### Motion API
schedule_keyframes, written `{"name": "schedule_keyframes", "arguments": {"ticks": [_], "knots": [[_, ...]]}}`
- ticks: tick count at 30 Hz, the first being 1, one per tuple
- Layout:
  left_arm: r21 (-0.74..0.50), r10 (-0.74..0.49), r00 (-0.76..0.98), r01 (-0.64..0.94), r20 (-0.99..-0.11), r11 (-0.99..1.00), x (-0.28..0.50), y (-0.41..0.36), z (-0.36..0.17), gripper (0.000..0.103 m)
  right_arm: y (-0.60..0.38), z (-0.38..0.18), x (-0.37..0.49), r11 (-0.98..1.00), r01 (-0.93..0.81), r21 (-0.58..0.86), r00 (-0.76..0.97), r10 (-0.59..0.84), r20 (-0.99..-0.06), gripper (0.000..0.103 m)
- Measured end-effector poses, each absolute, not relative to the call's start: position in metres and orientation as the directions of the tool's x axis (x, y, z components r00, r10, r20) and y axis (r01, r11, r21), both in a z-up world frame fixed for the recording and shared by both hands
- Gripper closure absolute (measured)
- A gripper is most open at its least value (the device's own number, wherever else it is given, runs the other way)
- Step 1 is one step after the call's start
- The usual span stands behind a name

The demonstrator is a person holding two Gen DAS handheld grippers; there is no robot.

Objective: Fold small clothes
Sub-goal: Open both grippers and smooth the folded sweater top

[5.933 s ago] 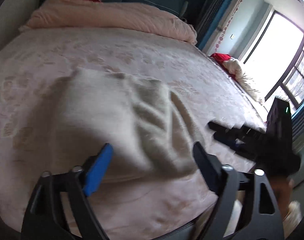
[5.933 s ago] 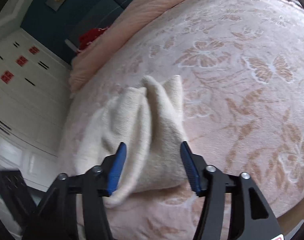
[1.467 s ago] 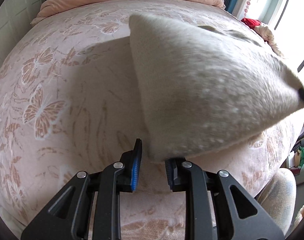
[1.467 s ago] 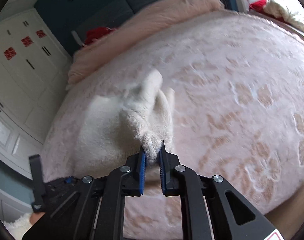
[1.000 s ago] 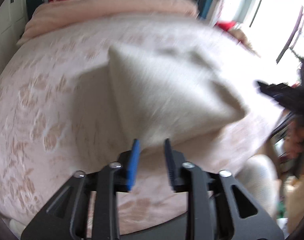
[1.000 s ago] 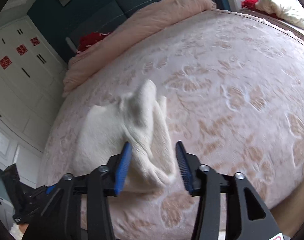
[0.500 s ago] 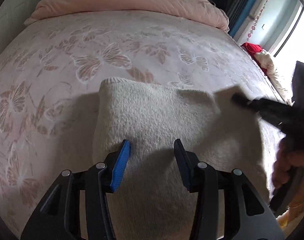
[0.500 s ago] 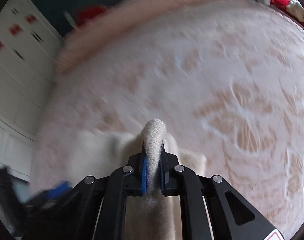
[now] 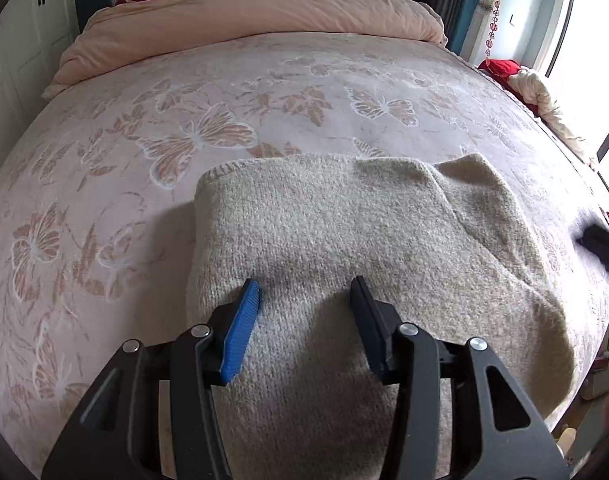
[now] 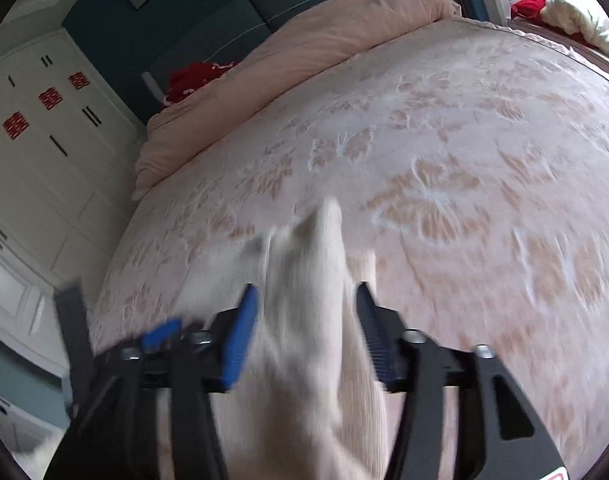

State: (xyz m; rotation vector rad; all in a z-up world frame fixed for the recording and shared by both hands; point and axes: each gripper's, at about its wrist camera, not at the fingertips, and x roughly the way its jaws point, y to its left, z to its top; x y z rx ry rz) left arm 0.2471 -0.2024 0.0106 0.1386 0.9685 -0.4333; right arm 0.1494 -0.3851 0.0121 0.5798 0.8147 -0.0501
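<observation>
Now, with my left gripper (image 9: 304, 296) spread wide and empty over the cream knitted woollen garment (image 9: 344, 248) lying flat just ahead, and my right gripper (image 10: 306, 304) equally agape (blurred), I'd press the fold smooth before pinching an edge.

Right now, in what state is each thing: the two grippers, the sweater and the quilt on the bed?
Left gripper: open, over the sweater, holding nothing.
Right gripper: open, with the sweater between its fingers.
Sweater: lying on the bed, folded over at its right side.
Quilt: bunched up at the head of the bed.
</observation>
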Motion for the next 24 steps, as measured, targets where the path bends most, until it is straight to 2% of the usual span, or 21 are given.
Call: {"name": "schedule_keyframes", "arguments": {"ticks": [3, 4, 5, 10, 11, 14, 15, 18, 21, 23, 24], "knots": [[-0.061, -0.279, 0.497, 0.410, -0.821, 0.910, 0.244, -0.205, 0.011, 0.057, -0.368, -0.015, 0.137, 0.869, 0.263, 0.419, 0.617, 0.183, -0.765, 0.046], [-0.057, -0.275, 0.500, 0.407, -0.821, 0.912, 0.244, -0.205, 0.010, 0.057, -0.364, -0.025, 0.138, 0.875, 0.260, 0.408, 0.592, 0.189, -0.784, 0.057], [-0.050, -0.268, 0.504, 0.404, -0.821, 0.913, 0.243, -0.206, 0.010, 0.057, -0.362, -0.029, 0.137, 0.874, 0.249, 0.418, 0.584, 0.209, -0.784, 0.089], [-0.022, -0.249, 0.505, 0.414, -0.827, 0.910, 0.240, -0.209, 0.013, 0.057, -0.364, 0.012, 0.114, 0.881, 0.206, 0.426, 0.691, 0.177, -0.701, 0.090], [-0.021, -0.251, 0.504, 0.418, -0.826, 0.908, 0.239, -0.209, 0.013, 0.057, -0.367, 0.008, 0.114, 0.875, 0.212, 0.435, 0.681, 0.186, -0.708, 0.090], [-0.003, -0.239, 0.509, 0.421, -0.827, 0.907, 0.239, -0.211, 0.010, 0.057, -0.372, -0.048, 0.126, 0.881, 0.276, 0.383, 0.569, 0.172, -0.804, 0.090], [-0.001, -0.238, 0.508, 0.423, -0.828, 0.906, 0.238, -0.212, 0.009, 0.057, -0.372, -0.062, 0.126, 0.874, 0.280, 0.397, 0.569, 0.182, -0.802, 0.089], [0.006, -0.233, 0.511, 0.423, -0.827, 0.906, 0.232, -0.212, 0.014, 0.057, -0.381, -0.050, 0.117, 0.827, 0.293, 0.479, 0.623, 0.215, -0.752, 0.086], [-0.132, -0.337, 0.478, 0.411, -0.811, 0.902, 0.216, -0.182, 0.036, 0.054, -0.376, -0.023, 0.104, 0.838, 0.304, 0.454, 0.650, 0.167, -0.742, 0.072], [-0.226, -0.400, 0.455, 0.389, -0.796, 0.893, 0.200, -0.157, 0.045, 0.041, -0.373, -0.007, 0.096, 0.861, 0.293, 0.416, 0.661, 0.132, -0.739, 0.063], [-0.267, -0.425, 0.442, 0.376, -0.790, 0.888, 0.186, -0.138, 0.047, 0.039, -0.373, -0.003, 0.090, 0.860, 0.294, 0.416, 0.664, 0.130, -0.737, 0.058]]}}
